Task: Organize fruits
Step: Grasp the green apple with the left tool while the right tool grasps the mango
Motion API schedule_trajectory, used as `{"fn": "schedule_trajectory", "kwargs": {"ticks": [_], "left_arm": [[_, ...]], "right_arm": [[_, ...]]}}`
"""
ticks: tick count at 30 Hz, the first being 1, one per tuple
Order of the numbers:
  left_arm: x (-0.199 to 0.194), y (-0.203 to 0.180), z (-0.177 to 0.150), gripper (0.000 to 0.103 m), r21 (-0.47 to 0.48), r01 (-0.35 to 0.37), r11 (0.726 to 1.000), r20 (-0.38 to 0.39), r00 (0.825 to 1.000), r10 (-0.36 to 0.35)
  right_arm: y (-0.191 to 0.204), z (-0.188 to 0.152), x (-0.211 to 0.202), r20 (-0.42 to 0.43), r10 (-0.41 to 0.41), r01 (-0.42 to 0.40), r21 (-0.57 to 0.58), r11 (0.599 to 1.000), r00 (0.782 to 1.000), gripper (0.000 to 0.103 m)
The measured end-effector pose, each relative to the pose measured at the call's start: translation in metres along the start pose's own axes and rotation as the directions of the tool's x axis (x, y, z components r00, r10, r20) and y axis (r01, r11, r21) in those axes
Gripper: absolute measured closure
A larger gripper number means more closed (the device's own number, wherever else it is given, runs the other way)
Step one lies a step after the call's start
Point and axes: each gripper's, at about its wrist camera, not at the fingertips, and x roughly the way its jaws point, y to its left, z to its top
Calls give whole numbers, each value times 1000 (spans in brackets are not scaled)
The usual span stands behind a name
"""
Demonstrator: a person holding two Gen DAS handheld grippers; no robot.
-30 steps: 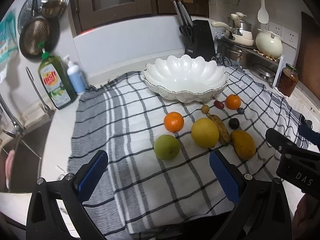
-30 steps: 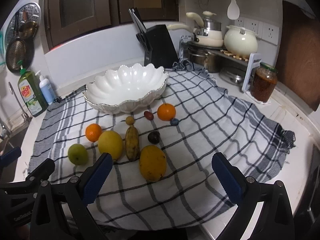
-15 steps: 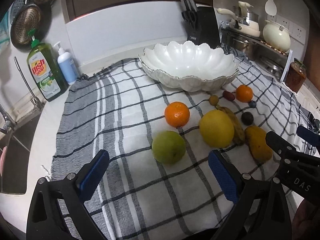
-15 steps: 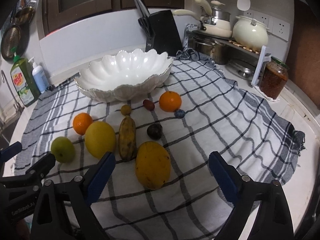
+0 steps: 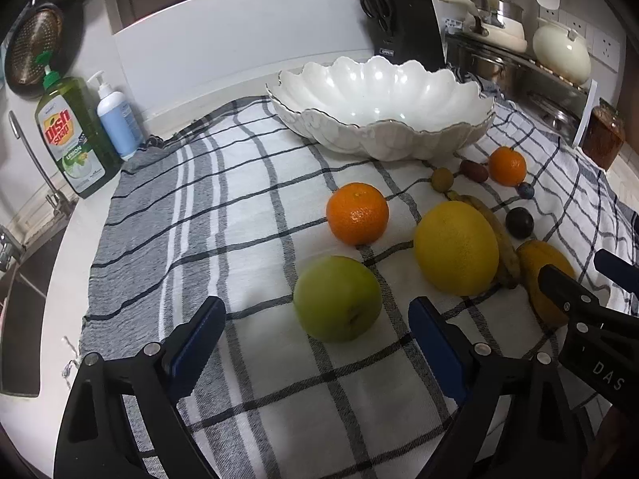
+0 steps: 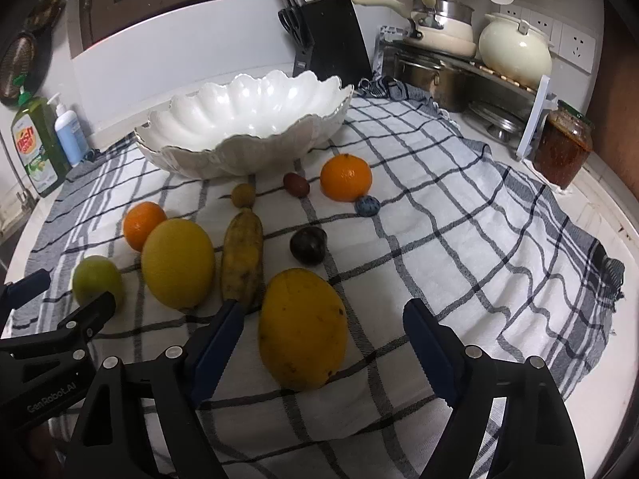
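Observation:
Fruit lies on a checked cloth [image 5: 247, 215] in front of an empty white scalloped bowl [image 5: 379, 95]. My left gripper [image 5: 317, 331] hangs just short of a green apple [image 5: 337, 299]; its jaws are closing, apart from the apple. An orange [image 5: 357, 213], a yellow citrus [image 5: 455, 247] and a banana [image 6: 243, 257] lie beyond. My right gripper [image 6: 321, 337] straddles the near end of a mango [image 6: 302, 327]; its jaws are closing, pads clear of the skin. A second orange [image 6: 346, 177] and small dark fruits [image 6: 307, 244] sit nearer the bowl [image 6: 247, 119].
Dish soap [image 5: 70, 135] and a pump bottle [image 5: 116, 119] stand at the left by the sink tap. A knife block [image 6: 331, 44], pots on a rack [image 6: 471, 64] and a jar [image 6: 563, 147] line the back right. The counter edge [image 6: 599, 279] runs along the right.
Both grippers have sunk and come forward toward the fruit, so the apple and mango loom larger. Both pairs of jaws have narrowed a little.

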Motion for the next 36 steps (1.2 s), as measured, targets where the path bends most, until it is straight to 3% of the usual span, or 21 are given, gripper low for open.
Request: {"fn": "schedule_trajectory", "kwargs": {"ticks": [5,16,22,36], "left_arm": [[9,-4,2,17,15,6,1000,-8,1000,-6],[24,-6,3,32,24,26,999,-24,999,-25],[28,-4,2,53,19,50,999,-36,998,-50],[13,-9,1,54,40,67,997,-8,998,-67]], "right_arm": [[-2,0,8,-12,2,-2,-2,1000,1000,23],[2,-5,25,-60,38,-38,2,999,997,38],[5,-7,25,-59,62,-63,-1,998,996,52],[-2,-2,5,-10,60,-60,11,998,998,53]]}}
